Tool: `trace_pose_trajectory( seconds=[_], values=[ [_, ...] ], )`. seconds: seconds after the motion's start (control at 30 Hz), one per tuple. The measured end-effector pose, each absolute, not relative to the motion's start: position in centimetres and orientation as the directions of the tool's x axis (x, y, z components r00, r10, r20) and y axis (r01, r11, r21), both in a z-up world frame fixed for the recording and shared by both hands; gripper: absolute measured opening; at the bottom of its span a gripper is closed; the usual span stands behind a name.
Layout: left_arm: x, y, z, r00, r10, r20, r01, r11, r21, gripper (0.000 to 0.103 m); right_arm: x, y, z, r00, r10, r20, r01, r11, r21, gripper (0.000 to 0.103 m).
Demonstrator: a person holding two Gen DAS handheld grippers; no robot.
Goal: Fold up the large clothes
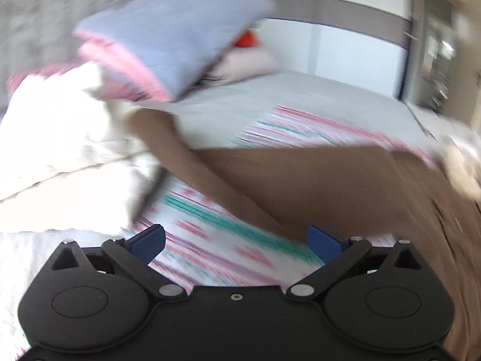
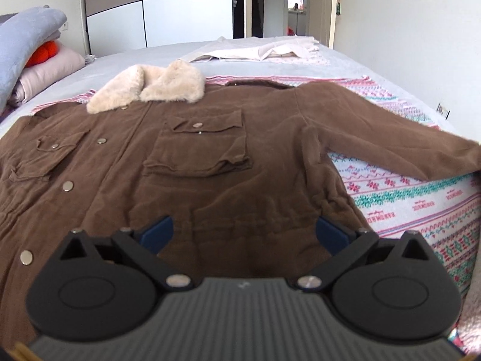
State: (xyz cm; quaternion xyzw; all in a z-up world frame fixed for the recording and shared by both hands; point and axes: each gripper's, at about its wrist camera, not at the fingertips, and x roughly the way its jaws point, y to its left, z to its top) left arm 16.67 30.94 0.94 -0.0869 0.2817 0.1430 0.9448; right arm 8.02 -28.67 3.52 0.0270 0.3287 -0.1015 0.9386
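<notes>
A large brown coat (image 2: 192, 156) with snap buttons, flap pockets and a cream fur collar (image 2: 150, 88) lies spread flat, front up, on a patterned blanket (image 2: 421, 207) on the bed. One sleeve (image 2: 390, 144) stretches out to the right. My right gripper (image 2: 244, 233) hovers open over the coat's lower body, nothing between its blue pads. The left wrist view is blurred: the coat (image 1: 330, 180) fills the right side, its other sleeve (image 1: 186, 156) running up to the left. My left gripper (image 1: 236, 242) stands open over the blanket (image 1: 210, 234) beside that sleeve, holding nothing.
Grey and pink folded bedding (image 2: 27, 57) with an orange cushion (image 2: 42, 52) is piled at the bed's left; the same pile (image 1: 168, 36) shows in the left view above white quilting (image 1: 60, 150). A cream garment (image 2: 264, 51) lies at the far end. Wardrobe (image 2: 186, 9) and door (image 2: 330, 3) stand behind.
</notes>
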Motion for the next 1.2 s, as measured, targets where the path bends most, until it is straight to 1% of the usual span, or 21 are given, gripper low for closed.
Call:
trace_pose_trajectory(
  seconds=[0.23, 0.3, 0.37, 0.4, 0.47, 0.5, 0.53, 0.63, 0.67, 0.7, 0.73, 0.8, 0.83, 0.87, 0.9, 0.93, 1.03, 1.07, 1.1, 1.17, 1.2],
  values=[
    [21.6, 35.7, 0.3, 0.750, 0.328, -0.574, -0.513, 0.837, -0.192, 0.099, 8.6, -27.0, 3.4, 0.765, -0.191, -0.615, 0.197, 0.979, -0.059, 0.103],
    [22.5, 36.2, -0.1, 0.751, 0.335, -0.569, -0.533, 0.817, -0.222, 0.091, 8.9, -26.8, 3.3, 0.763, -0.193, -0.617, 0.198, 0.978, -0.061, 0.103],
    [23.5, 36.9, -0.1, 0.744, 0.350, -0.570, -0.552, 0.802, -0.228, 0.067, 9.2, -26.7, 3.1, 0.758, -0.192, -0.624, 0.201, 0.978, -0.057, 0.103],
    [23.9, 37.0, -0.2, 0.735, 0.364, -0.571, -0.565, 0.795, -0.221, 0.058, 9.3, -26.7, 2.9, 0.754, -0.192, -0.628, 0.202, 0.978, -0.056, 0.103],
    [24.4, 37.6, -0.2, 0.719, 0.384, -0.580, -0.587, 0.781, -0.211, 0.012, 9.6, -26.6, 2.6, 0.748, -0.196, -0.634, 0.204, 0.977, -0.062, 0.103],
    [24.4, 37.8, 0.0, 0.724, 0.389, -0.569, -0.594, 0.772, -0.228, 0.008, 9.7, -26.6, 2.5, 0.745, -0.200, -0.637, 0.203, 0.977, -0.068, 0.103],
    [23.9, 38.0, 0.6, 0.751, 0.393, -0.531, -0.587, 0.765, -0.265, 0.007, 9.9, -26.5, 2.3, 0.742, -0.203, -0.639, 0.202, 0.976, -0.075, 0.103],
    [20.8, 36.6, 2.9, 0.857, 0.437, -0.272, -0.506, 0.810, -0.295, 0.006, 10.0, -26.5, 2.1, 0.740, -0.205, -0.640, 0.200, 0.976, -0.082, 0.103],
    [19.8, 36.4, 3.3, 0.874, 0.441, -0.203, -0.484, 0.817, -0.312, 0.006, 10.0, -26.5, 2.1, 0.740, -0.204, -0.641, 0.200, 0.976, -0.080, 0.103],
    [19.2, 36.2, 3.3, 0.875, 0.453, -0.173, -0.485, 0.814, -0.321, 0.006, 10.0, -26.5, 2.1, 0.740, -0.204, -0.641, 0.201, 0.976, -0.078, 0.103],
    [19.0, 36.1, 2.9, 0.863, 0.474, -0.173, -0.505, 0.807, -0.308, 0.006, 10.1, -26.5, 2.1, 0.740, -0.203, -0.642, 0.201, 0.976, -0.078, 0.103],
    [19.8, 35.5, 1.0, 0.812, 0.532, -0.240, -0.578, 0.791, -0.200, 0.007, 10.1, -26.5, 2.0, 0.739, -0.202, -0.643, 0.201, 0.977, -0.076, 0.103],
    [20.8, 35.3, -0.4, 0.766, 0.563, -0.310, -0.619, 0.776, -0.120, 0.007, 10.2, -26.5, 2.0, 0.738, -0.201, -0.644, 0.201, 0.977, -0.075, 0.103],
    [21.9, 35.2, -1.9, 0.708, 0.580, -0.403, -0.647, 0.762, -0.039, 0.012, 10.2, -26.5, 2.0, 0.738, -0.200, -0.644, 0.202, 0.977, -0.072, 0.103],
    [22.8, 35.3, -3.2, 0.660, 0.580, -0.478, -0.655, 0.755, 0.013, 0.012, 10.2, -26.6, 2.0, 0.738, -0.199, -0.645, 0.203, 0.977, -0.068, 0.103],
    [23.1, 35.0, -4.1, 0.630, 0.579, -0.517, -0.659, 0.751, 0.038, 0.013, 10.2, -26.7, 2.1, 0.738, -0.197, -0.646, 0.204, 0.977, -0.064, 0.103],
    [23.2, 33.6, -3.3, 0.595, 0.595, -0.540, -0.658, 0.747, 0.098, 0.019, 10.1, -27.1, 2.2, 0.738, -0.195, -0.646, 0.213, 0.976, -0.051, 0.103],
    [23.3, 33.3, -2.7, 0.581, 0.584, -0.567, -0.650, 0.752, 0.108, 0.030, 10.0, -27.3, 2.3, 0.740, -0.197, -0.644, 0.218, 0.975, -0.048, 0.103],
    [23.2, 33.0, -2.0, 0.573, 0.562, -0.597, -0.642, 0.760, 0.100, 0.037, 10.0, -27.6, 2.5, 0.741, -0.199, -0.641, 0.224, 0.974, -0.044, 0.103],
    [22.3, 32.1, -0.4, 0.575, 0.527, -0.626, -0.642, 0.765, 0.054, 0.075, 10.0, -28.1, 2.7, 0.746, -0.204, -0.634, 0.239, 0.971, -0.031, 0.103],
    [22.2, 31.6, 0.6, 0.588, 0.517, -0.622, -0.642, 0.766, 0.029, 0.081, 10.0, -28.4, 2.8, 0.747, -0.206, -0.632, 0.247, 0.969, -0.023, 0.103]
  ],
)
